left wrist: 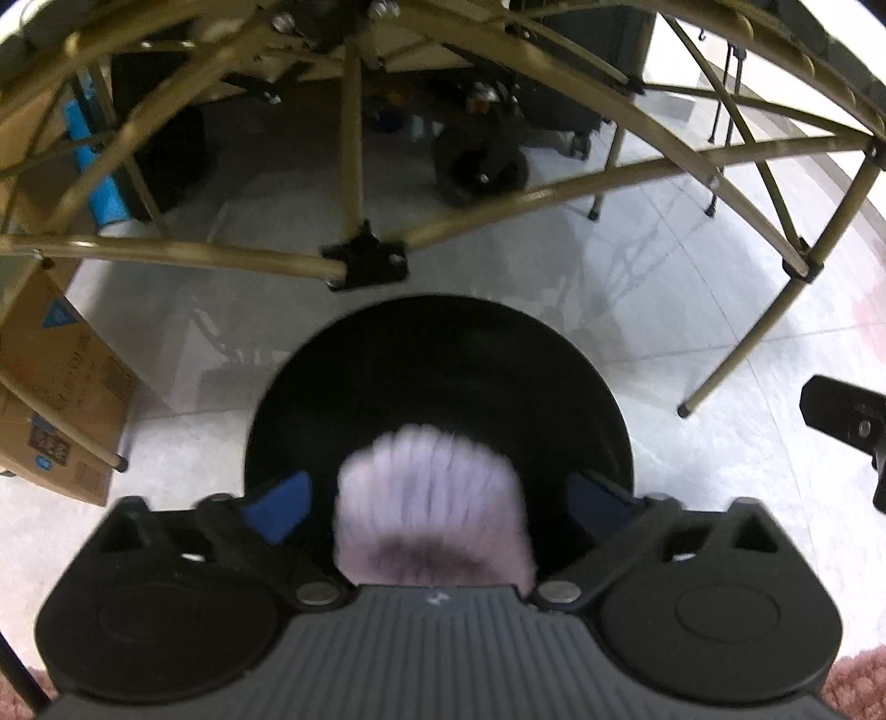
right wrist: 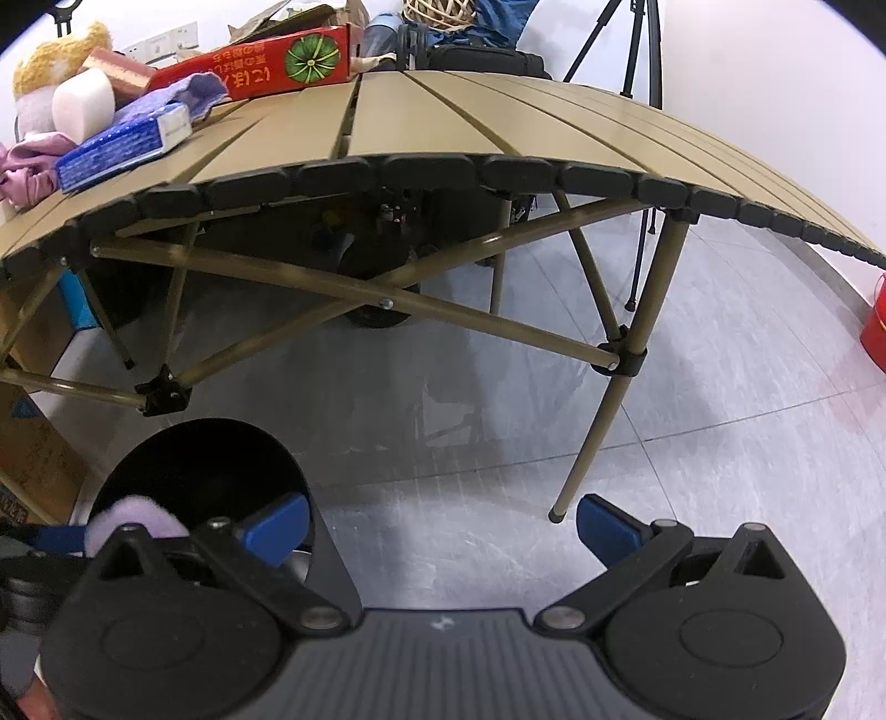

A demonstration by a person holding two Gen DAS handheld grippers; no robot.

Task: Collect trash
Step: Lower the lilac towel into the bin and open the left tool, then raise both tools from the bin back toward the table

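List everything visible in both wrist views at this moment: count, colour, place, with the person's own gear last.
Bin: one, black, round, on the floor before the table.
Fluffy object: one, pale purple, blurred, over the bin's mouth between the left fingers, apparently untouched.
Folding table: one, tan slats, black edge caps.
Red carton: one, on the table's far left.
Blue box: one, left table edge.
White block: one, atop the blue box.
Cardboard box: one, brown, floor left.
Tripod: one, black, behind the table.
Left gripper: fingers open.
Right gripper: fingers open, empty, over bare floor.
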